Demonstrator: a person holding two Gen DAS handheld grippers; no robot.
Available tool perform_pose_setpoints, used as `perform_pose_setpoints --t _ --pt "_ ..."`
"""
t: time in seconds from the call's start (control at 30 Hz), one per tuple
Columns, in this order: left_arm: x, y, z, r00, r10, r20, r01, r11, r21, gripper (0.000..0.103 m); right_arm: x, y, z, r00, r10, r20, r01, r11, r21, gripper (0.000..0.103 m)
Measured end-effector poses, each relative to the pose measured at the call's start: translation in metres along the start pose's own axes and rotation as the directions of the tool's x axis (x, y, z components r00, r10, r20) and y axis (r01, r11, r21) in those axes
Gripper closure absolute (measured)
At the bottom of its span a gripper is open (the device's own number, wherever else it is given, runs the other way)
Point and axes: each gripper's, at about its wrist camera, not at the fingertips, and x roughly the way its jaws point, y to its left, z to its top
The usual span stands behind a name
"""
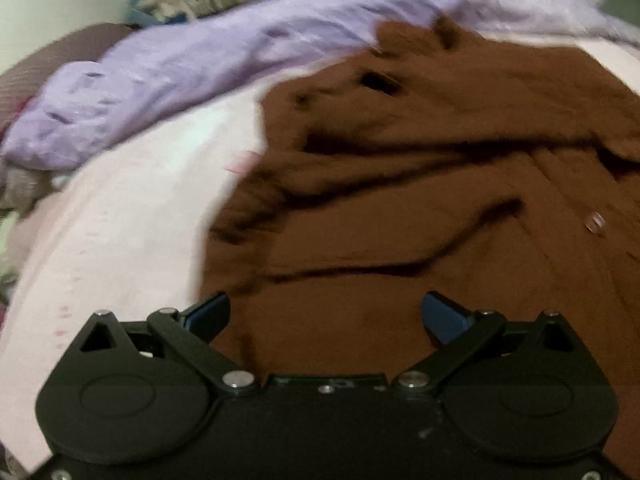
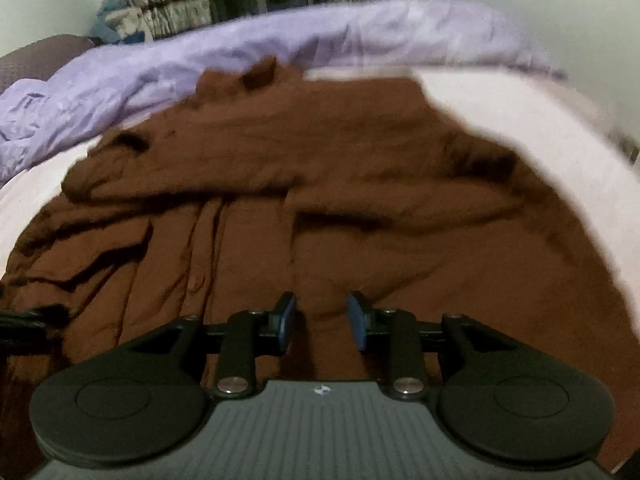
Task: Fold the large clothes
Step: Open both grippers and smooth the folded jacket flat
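1. On the bed (image 1: 120,216), over its pale pink sheet, a large brown shirt (image 1: 400,184) lies spread out but rumpled, with a sleeve thrown across its body.
2. Beyond it, along the far side of the bed, a lilac duvet (image 1: 192,64) is bunched up, touching the shirt's collar end.
3. From both wrist views the shirt runs lengthways away from the person: hem nearest, collar farthest, button placket up the middle.
4. At the near left edge of the shirt, the left hand-held gripper (image 1: 326,314) hovers with its jaws spread wide and nothing between them; the pink sheet shows just to its left.
5. Further right, the right hand-held gripper (image 2: 321,320) hangs over the cloth right of the placket, jaws parted only narrowly, gripping nothing as far as I can tell.
6. I judge the left gripper is nearer a free edge, so a side fold could start there; the crossed sleeve probably needs straightening first.
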Motion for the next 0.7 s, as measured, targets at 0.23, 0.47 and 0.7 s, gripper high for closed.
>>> perform_pose_setpoints --t 0.23,0.47,0.7 --pt "-0.004 0.006 -0.004 0.998 -0.057 0.015 0.058 0.995 -0.075 0.000 -0.001 0.007 -0.005 0.993 0.118 0.012 -0.118 0.993 0.020 0.062" --pt "-0.004 -0.062 -0.028 0.993 0.042 0.113 -0.058 0.988 0.142 0.000 0.014 0.032 -0.020 0.991 0.126 -0.044 -0.128 0.990 -0.056 0.062" --pt "0.014 0.001 -0.018 0.999 -0.012 -0.036 0.010 0.998 -0.062 0.000 0.009 -0.057 -0.016 0.978 0.197 -0.063 -0.183 0.967 0.178 0.095"
